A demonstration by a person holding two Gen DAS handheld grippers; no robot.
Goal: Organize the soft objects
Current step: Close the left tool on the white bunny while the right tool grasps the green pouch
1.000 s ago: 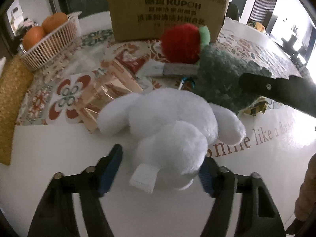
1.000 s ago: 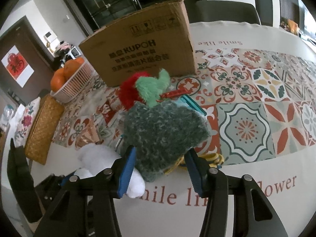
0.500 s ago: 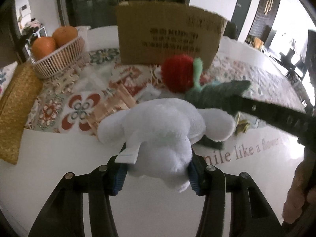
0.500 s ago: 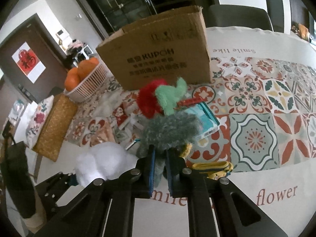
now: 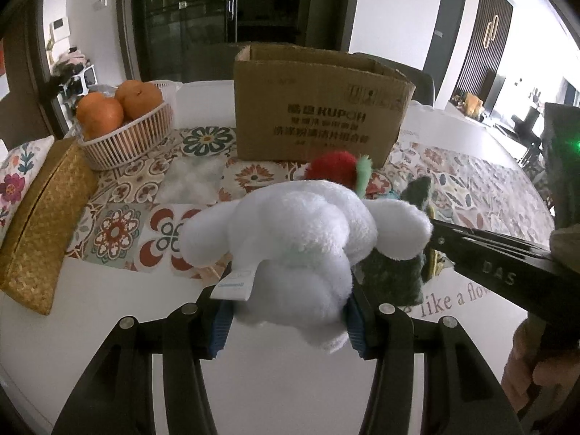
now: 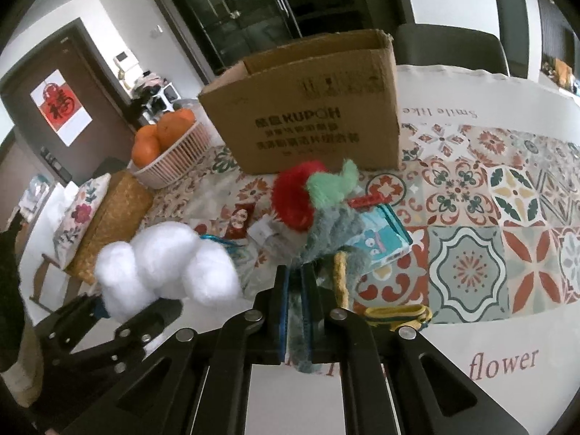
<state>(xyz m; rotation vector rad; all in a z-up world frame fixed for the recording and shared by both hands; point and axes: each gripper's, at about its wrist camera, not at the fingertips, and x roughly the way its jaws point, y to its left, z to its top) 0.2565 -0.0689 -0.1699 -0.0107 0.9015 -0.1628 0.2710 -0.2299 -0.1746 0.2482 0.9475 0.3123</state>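
My left gripper (image 5: 286,322) is shut on a white plush toy (image 5: 301,239) and holds it above the table; the toy also shows at the left of the right wrist view (image 6: 163,268). My right gripper (image 6: 296,311) is shut on a grey-green fuzzy soft piece (image 6: 330,232), lifted off the table; it also shows in the left wrist view (image 5: 395,272). A red and green plush (image 6: 308,195) lies on the patterned cloth in front of an open cardboard box (image 6: 311,108).
A white basket of oranges (image 5: 123,127) stands at the back left. A woven yellow box (image 5: 40,221) and a floral cushion (image 5: 14,181) lie on the left. A blue packet (image 6: 380,239), snack wrappers (image 6: 239,221) and a yellow strap (image 6: 398,315) lie on the cloth.
Both grippers closed on their soft items and lifted them. The white plush and the grey-green piece have risen off the table toward the box.
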